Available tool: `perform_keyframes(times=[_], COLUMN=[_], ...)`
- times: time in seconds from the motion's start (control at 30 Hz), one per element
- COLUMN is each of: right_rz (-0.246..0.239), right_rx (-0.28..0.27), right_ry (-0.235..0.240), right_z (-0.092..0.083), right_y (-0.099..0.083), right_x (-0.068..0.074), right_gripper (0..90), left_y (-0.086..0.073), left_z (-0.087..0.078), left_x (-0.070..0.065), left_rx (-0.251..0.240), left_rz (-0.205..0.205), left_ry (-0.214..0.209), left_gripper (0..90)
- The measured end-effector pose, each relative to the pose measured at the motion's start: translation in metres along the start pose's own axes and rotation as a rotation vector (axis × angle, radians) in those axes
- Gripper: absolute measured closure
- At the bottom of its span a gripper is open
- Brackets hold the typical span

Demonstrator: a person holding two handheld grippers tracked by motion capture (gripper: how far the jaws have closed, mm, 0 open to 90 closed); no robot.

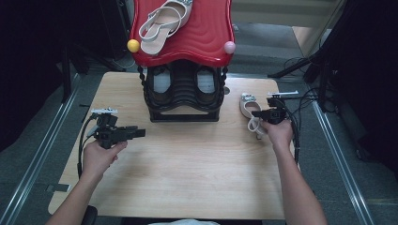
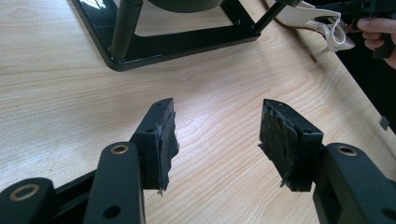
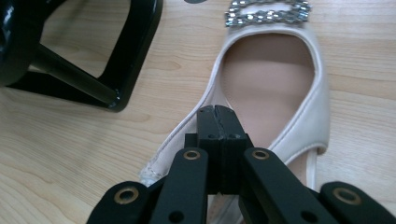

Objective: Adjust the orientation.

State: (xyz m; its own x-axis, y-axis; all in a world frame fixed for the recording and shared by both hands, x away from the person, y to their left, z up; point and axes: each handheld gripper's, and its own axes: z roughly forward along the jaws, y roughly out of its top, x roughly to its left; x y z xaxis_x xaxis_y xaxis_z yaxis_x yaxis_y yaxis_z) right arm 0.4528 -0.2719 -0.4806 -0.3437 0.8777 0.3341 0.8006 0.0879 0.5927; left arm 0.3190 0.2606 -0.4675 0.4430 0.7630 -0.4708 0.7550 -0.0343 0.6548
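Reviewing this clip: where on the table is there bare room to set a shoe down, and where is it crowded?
The near half of the table is bare wood, between the left gripper and the right gripper and in front of the black rack. A smaller bare strip lies left of the rack. It is crowded to the rack's right, where the sandal lies by the right gripper.

1. The high view looks forward and down from above the person's side, taking in the whole desk (image 1: pixel 187 159) and the black rack (image 1: pixel 184 93).
2. The left gripper view sits low, close to the wood, facing the rack's base (image 2: pixel 177 44) (also seen from above).
3. The right gripper view hovers very near the pale sandal (image 3: pixel 275 93), a corner of the rack's base at its left.
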Motion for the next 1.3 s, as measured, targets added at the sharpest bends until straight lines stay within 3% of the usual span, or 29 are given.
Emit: perform_keyframes(times=[0.27, 0.43, 0.6, 0.77, 0.93, 1.07, 1.3], right_rz=[0.005, -0.023, -0.020, 0.010, 0.029, 0.027, 0.046], right_rx=[-0.020, -0.029, -0.074, -0.080, -0.046, -0.035, -0.034], right_ry=[0.019, -0.009, -0.025, -0.064, -0.096, -0.095, -0.074], right_z=[0.004, -0.004, -0.022, -0.031, -0.026, -0.017, -0.017], right_y=[-0.001, -0.001, 0.001, -0.003, -0.012, -0.019, -0.021], right_x=[0.004, 0.004, -0.004, -0.019, -0.029, -0.029, -0.027], right_gripper=[90.0, 90.0, 90.0, 90.0, 90.0, 90.0, 90.0], left_y=[0.000, 0.000, 0.000, 0.000, 0.000, 0.000, 0.000], left_z=[0.000, 0.000, 0.001, 0.001, 0.002, 0.002, 0.002], left_x=[0.000, 0.000, 0.000, 0.000, 0.000, 0.000, 0.000], left_rx=[0.005, 0.005, 0.007, 0.004, 0.012, 0.011, 0.015], left_rz=[0.001, 0.000, 0.002, 0.000, 0.004, 0.003, 0.005], left_ry=[-0.001, -0.001, -0.001, 0.000, 0.000, 0.000, -0.001], left_gripper=[45.6, 45.6, 45.6, 45.6, 45.6, 45.6, 45.6])
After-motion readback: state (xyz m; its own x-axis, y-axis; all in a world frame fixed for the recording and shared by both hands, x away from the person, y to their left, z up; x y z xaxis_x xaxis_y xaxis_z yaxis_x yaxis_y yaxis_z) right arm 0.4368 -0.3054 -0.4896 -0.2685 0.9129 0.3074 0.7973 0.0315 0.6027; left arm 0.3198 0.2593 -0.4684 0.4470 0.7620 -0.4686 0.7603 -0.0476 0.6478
